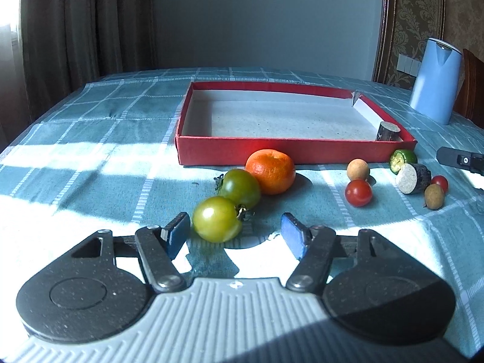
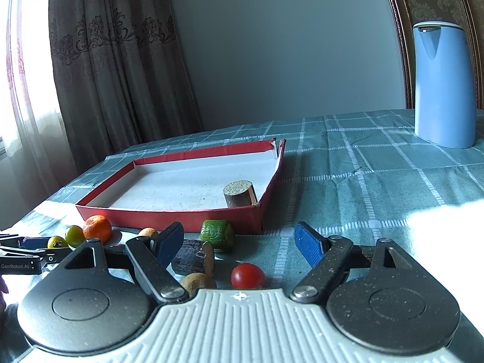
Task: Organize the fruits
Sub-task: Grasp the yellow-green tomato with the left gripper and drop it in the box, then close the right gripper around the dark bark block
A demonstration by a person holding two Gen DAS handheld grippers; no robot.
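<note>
Fruits lie scattered on the checked blue tablecloth [image 1: 90, 115] in front of a shallow red box [image 1: 272, 149], and both grippers angle down toward them. The left gripper [image 1: 236, 230] sits low over the cloth with its jaws spread; a yellow-green tomato [image 1: 216, 219] lies between them, close against the left blue pad [image 1: 177, 234] and apart from the right one, so nothing is pinched. Just behind it sit a darker green tomato [image 1: 240, 188] and an orange mandarin [image 1: 270, 171], the three touching in a row. The right gripper [image 2: 239, 242] also has its jaws spread wide, gripping nothing; between its fingers lie a red cherry tomato [image 2: 248, 276], a brownish round fruit [image 2: 196, 282], a dark cylindrical piece [image 2: 190, 255] and a cut green piece [image 2: 217, 235]. Inside the box one cut brown cylinder [image 2: 239, 193] stands in the near corner (pale cut face upward). A blue jug [image 2: 443, 84] stands farther back
</note>
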